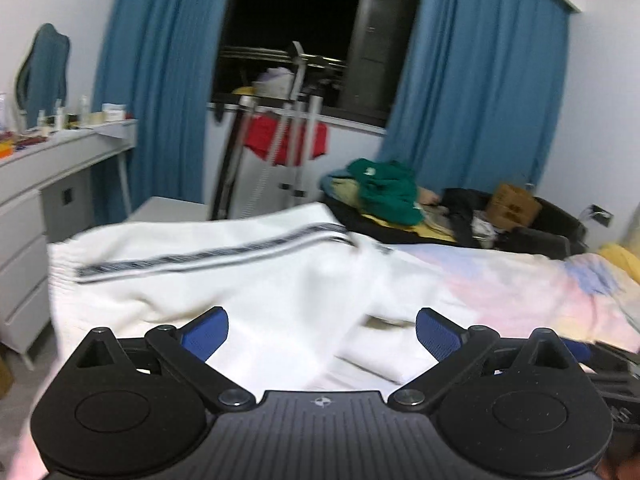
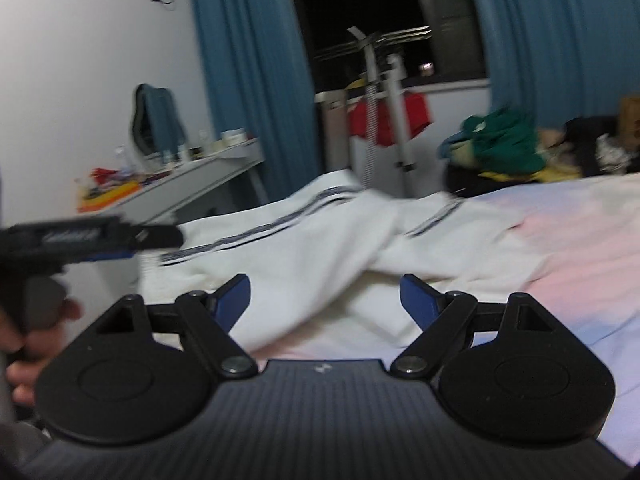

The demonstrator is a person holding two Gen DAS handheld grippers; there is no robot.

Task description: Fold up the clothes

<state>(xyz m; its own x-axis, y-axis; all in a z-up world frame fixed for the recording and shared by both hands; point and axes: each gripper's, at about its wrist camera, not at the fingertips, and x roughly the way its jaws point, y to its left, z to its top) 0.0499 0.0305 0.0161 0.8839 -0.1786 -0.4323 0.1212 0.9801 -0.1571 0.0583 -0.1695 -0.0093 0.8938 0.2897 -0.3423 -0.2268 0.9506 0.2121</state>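
A bed with a pastel pink, blue and cream sheet is seen across the middle and right of both views. Teal-blue curtains are hung on either side of a dark window in the upper part of the frames. A white knitted garment with dark striped bands is spread, rumpled, over the near left part of the bed, its banded edge towards the left centre. A heap of green and yellow clothing is located beyond it at right centre. A white dressing table is placed at the left edge.

The left gripper is shown at lower centre, its blue-padded jaws wide apart with nothing between them. The right gripper is likewise held with jaws apart and empty above the garment.
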